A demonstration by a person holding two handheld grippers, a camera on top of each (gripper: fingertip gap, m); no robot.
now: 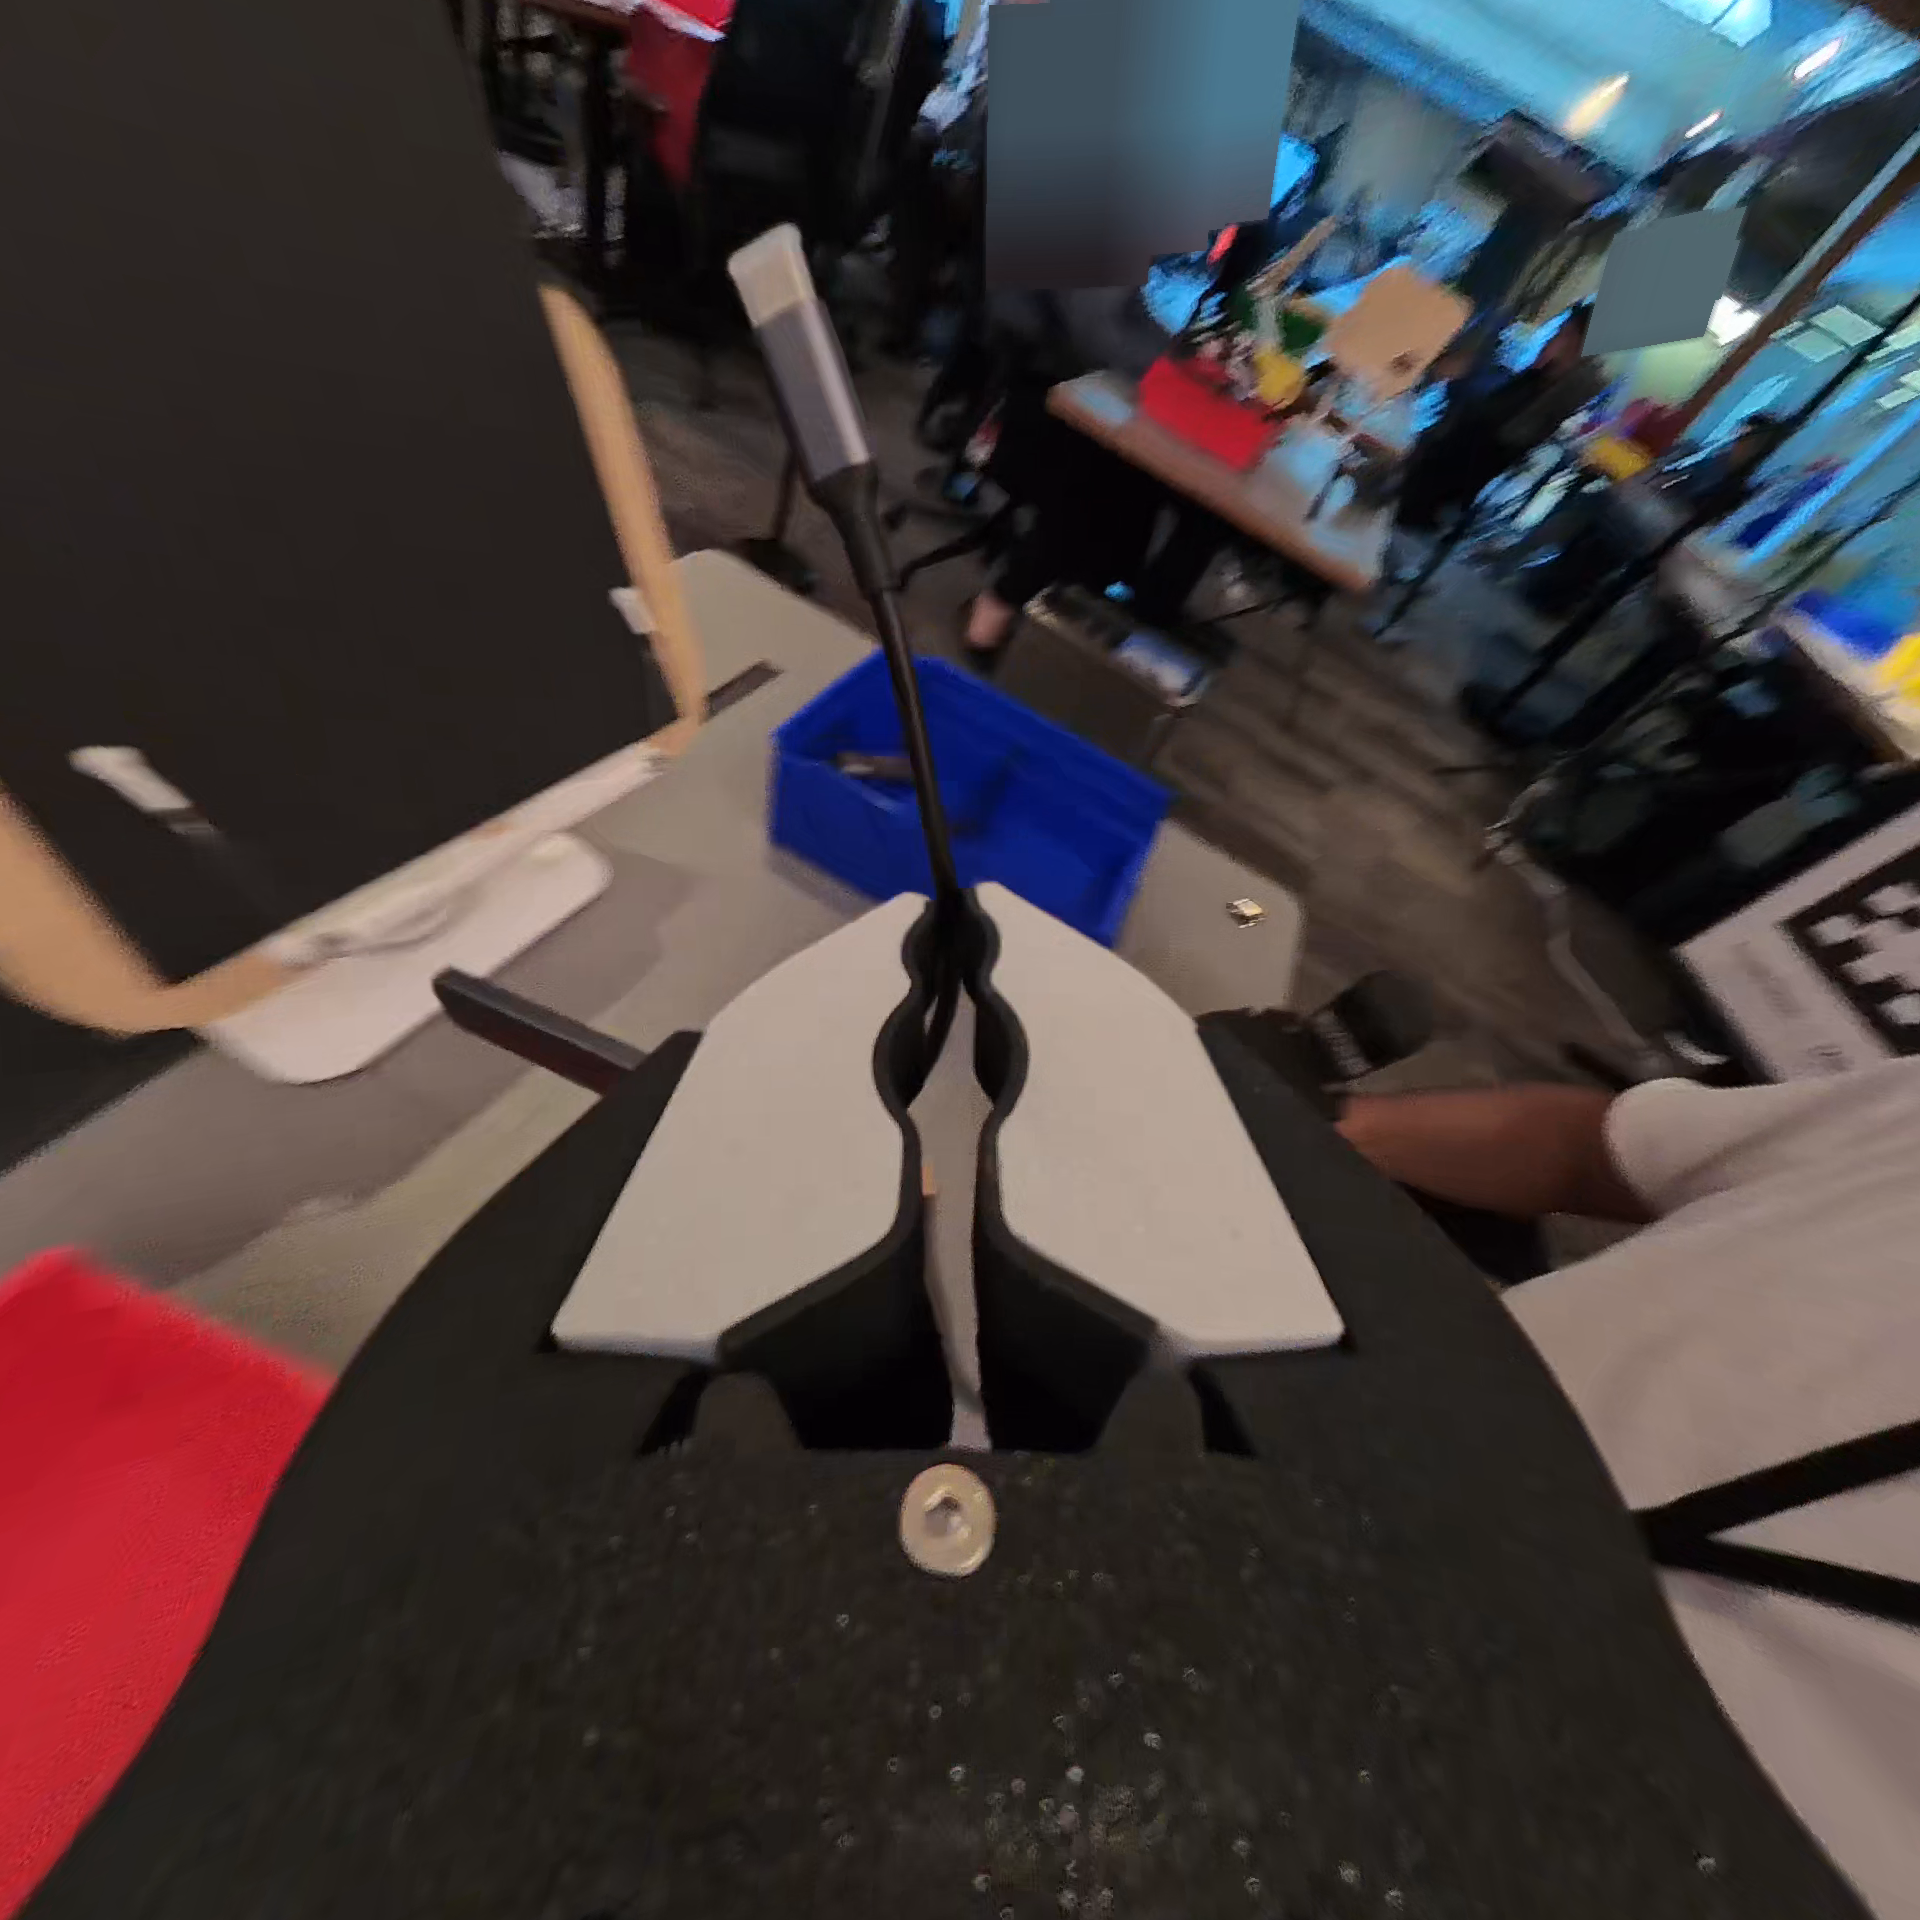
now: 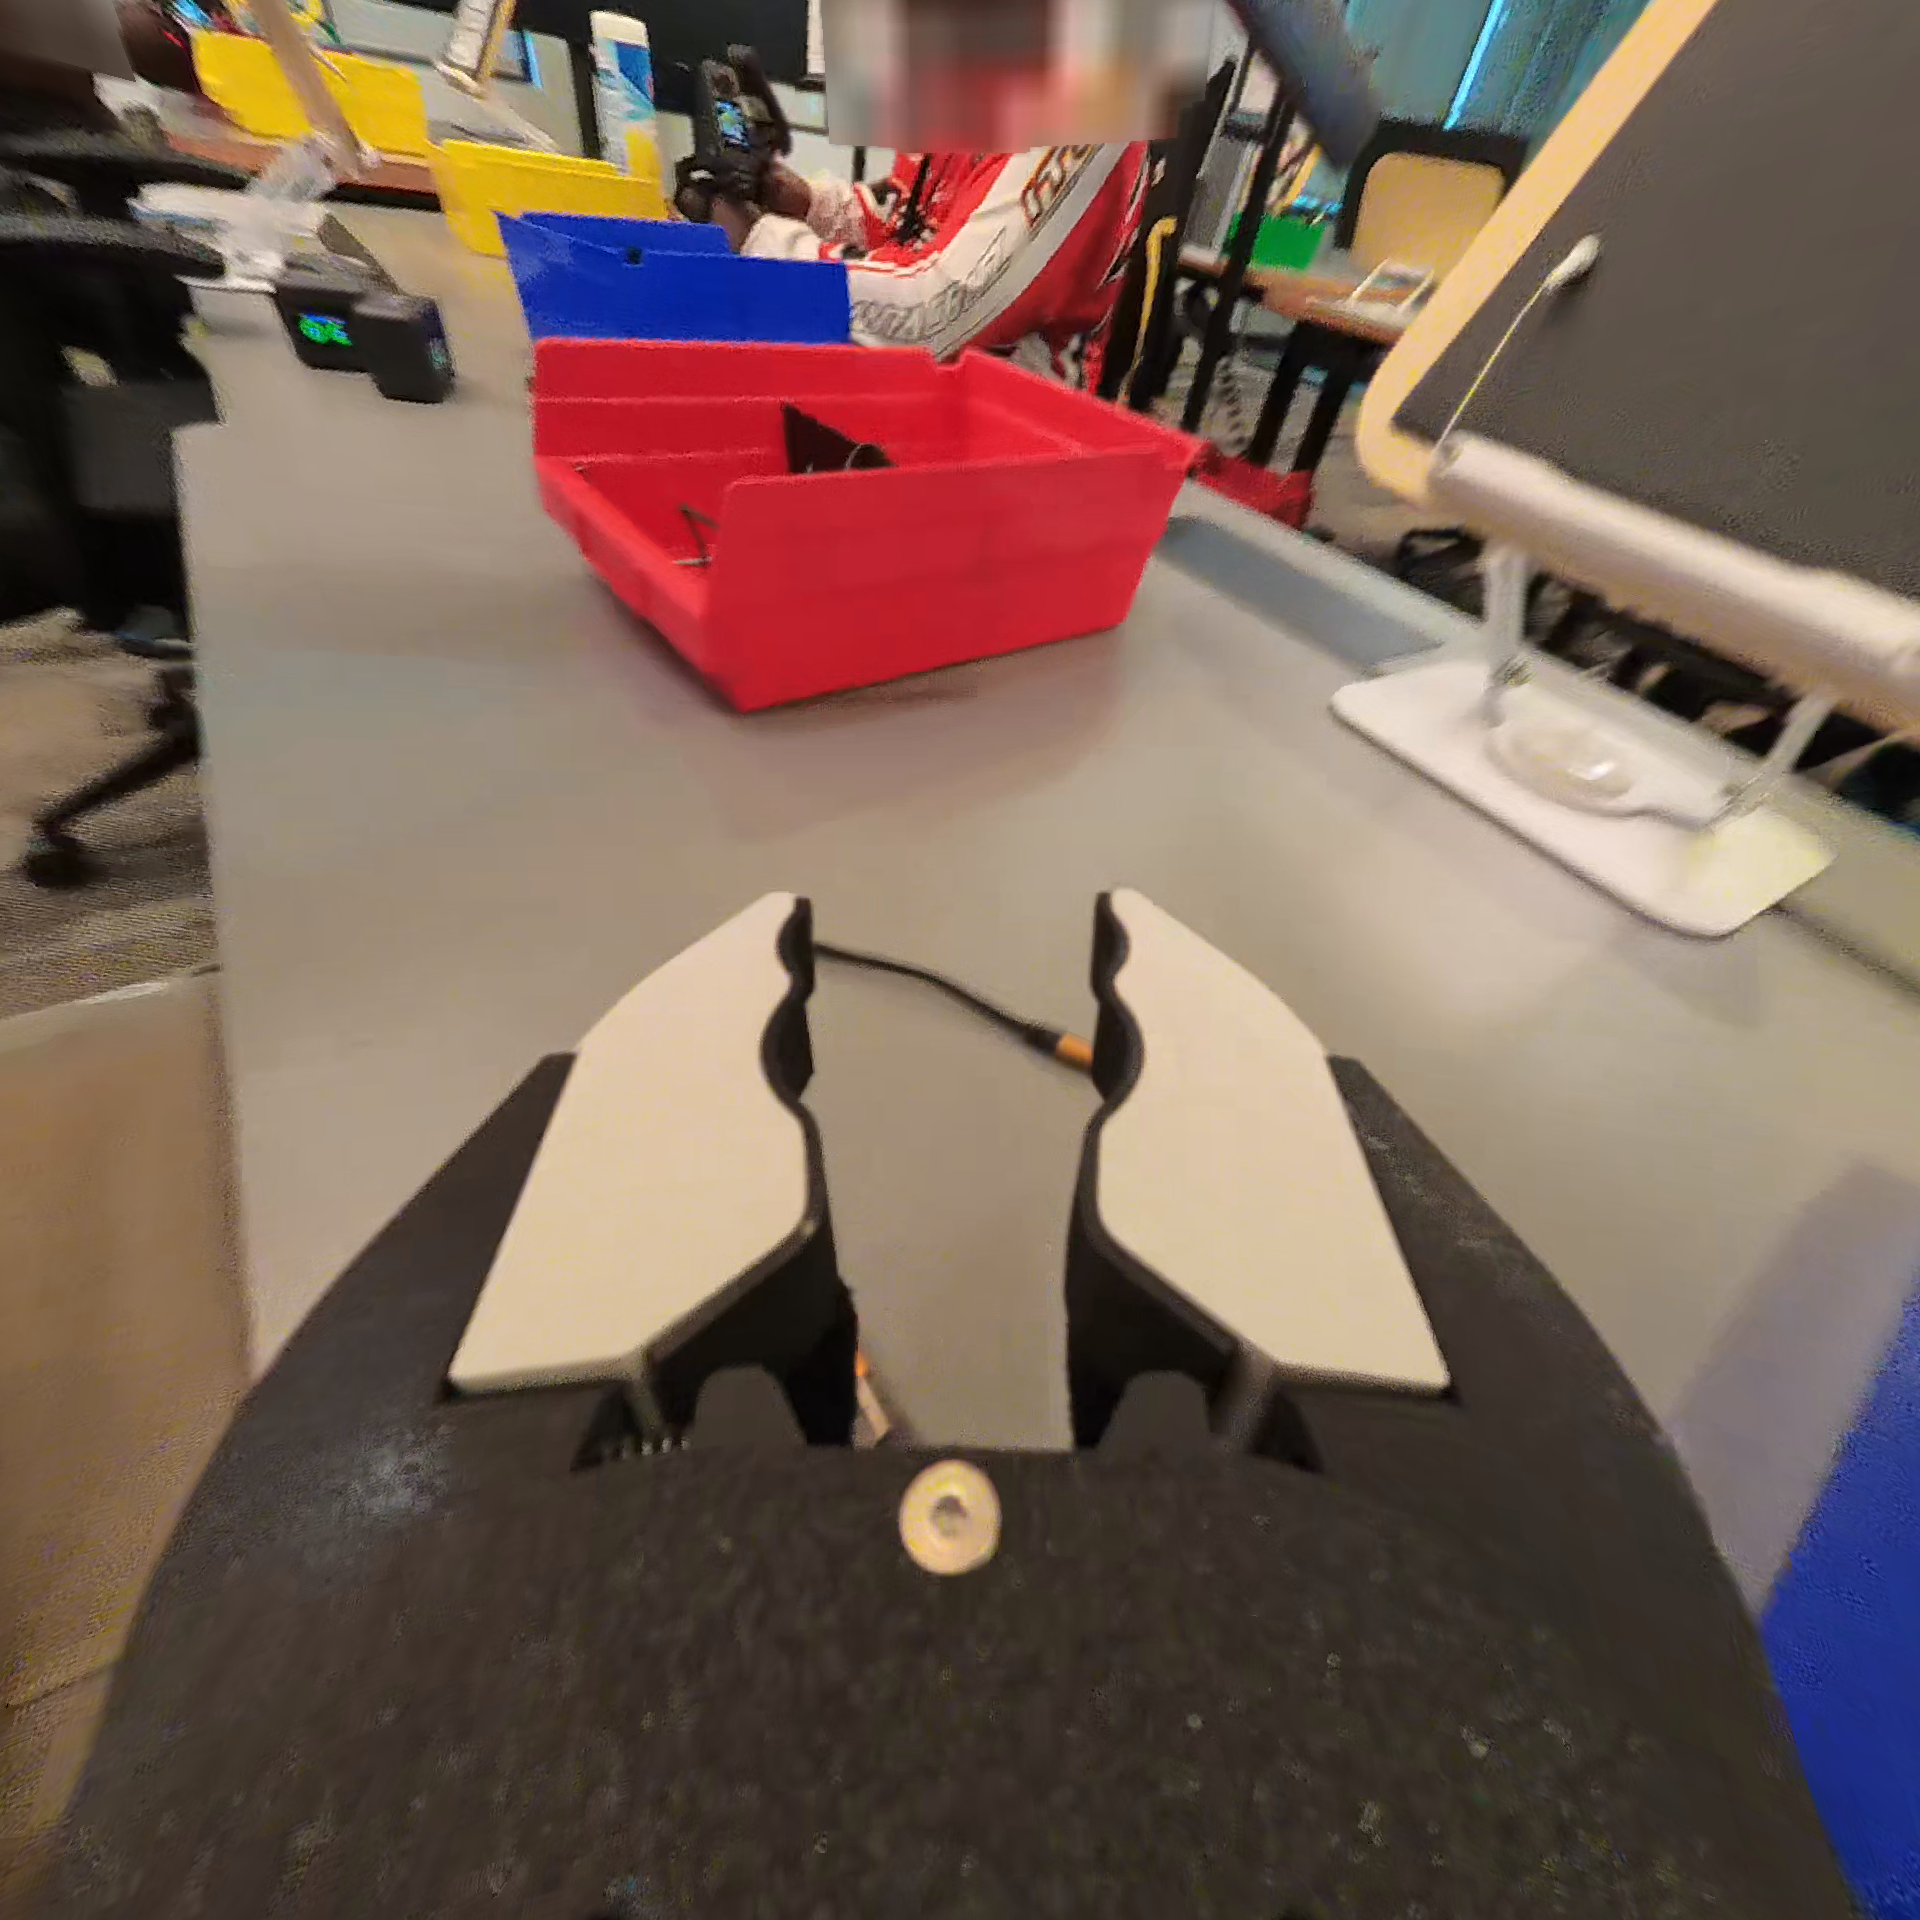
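We have the left gripper pinched on a thin black cable, the two fingers pressed together with the cord caught in the scalloped notches at their tips. From the tips the cable rises forward and leans a little to the left, ending in a grey metal plug well ahead of the fingers and clear of everything. Its long axis runs almost straight on from the fingers' own line. Just beyond and below the tips sits a blue bin on the grey table, with a dark board on a white stand to the left of the fingers.

Our right gripper is spread wide and grips nothing. Between its tips, lying flat on the table, another stretch of black cable runs crosswise from the left finger toward the right, ending in a small orange-banded connector just beside the right finger's inner edge. So this end lies across the fingers, not along them, and the right gripper is the nearer to it. Farther ahead stands a red bin, with a blue bin behind it.

The left view alone shows the lifted plug; the right view alone shows the end on the table. We cannot tell whether both belong to one cable.
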